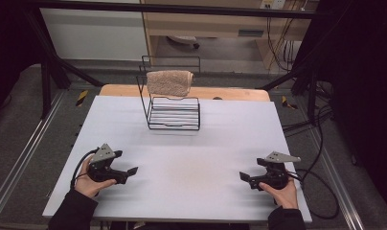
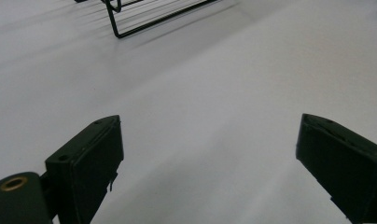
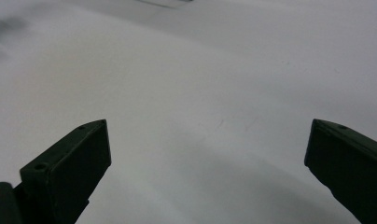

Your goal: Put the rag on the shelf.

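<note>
Near the bench's front edge, left tongs at 7 o'clock and right tongs at 5 o'clock, both gaping wide, holding nothing, tips pointing inward. Bare white bench between them. Far side, 12 o'clock: beige folded terry towel draped over top rail of black wire rack, well apart from both tongs. Towel likely soft, light, floppy; pinch hanging lower edge or a corner.

The right gripper has its two black jaws spread wide apart with nothing between them, above the bare white worktop stretching ahead, with a faint dark edge far ahead.
</note>
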Demonstrator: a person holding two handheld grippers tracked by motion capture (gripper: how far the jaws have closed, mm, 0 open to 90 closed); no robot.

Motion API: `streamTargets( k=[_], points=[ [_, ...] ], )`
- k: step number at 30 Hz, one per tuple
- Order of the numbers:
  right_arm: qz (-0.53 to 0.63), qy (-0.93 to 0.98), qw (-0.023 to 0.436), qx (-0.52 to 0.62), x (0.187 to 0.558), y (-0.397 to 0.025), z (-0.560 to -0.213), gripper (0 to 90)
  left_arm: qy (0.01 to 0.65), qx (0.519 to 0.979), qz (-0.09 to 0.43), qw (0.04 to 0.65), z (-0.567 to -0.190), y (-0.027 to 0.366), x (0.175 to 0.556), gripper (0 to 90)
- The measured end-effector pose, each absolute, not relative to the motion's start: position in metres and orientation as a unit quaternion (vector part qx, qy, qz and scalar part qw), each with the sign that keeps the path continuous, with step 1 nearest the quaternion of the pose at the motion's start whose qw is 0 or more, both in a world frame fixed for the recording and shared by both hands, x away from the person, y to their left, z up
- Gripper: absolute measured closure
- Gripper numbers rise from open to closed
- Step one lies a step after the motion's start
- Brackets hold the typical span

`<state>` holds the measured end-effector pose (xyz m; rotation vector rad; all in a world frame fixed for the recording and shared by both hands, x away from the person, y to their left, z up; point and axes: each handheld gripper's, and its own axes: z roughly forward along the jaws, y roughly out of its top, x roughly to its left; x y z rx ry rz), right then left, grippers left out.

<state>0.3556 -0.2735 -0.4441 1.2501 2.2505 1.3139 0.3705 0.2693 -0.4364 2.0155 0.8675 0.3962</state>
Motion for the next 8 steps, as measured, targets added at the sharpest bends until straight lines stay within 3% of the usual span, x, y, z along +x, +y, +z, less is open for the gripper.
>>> streamTargets(
  k=[8],
  points=[
    [0.451,0.771,0.126,0.432,0.3524,-0.2779,-0.4466,0.7,0.353,0.811,0.156,0.440,-0.4425,0.2715,0.3676,7.7]
  ],
)
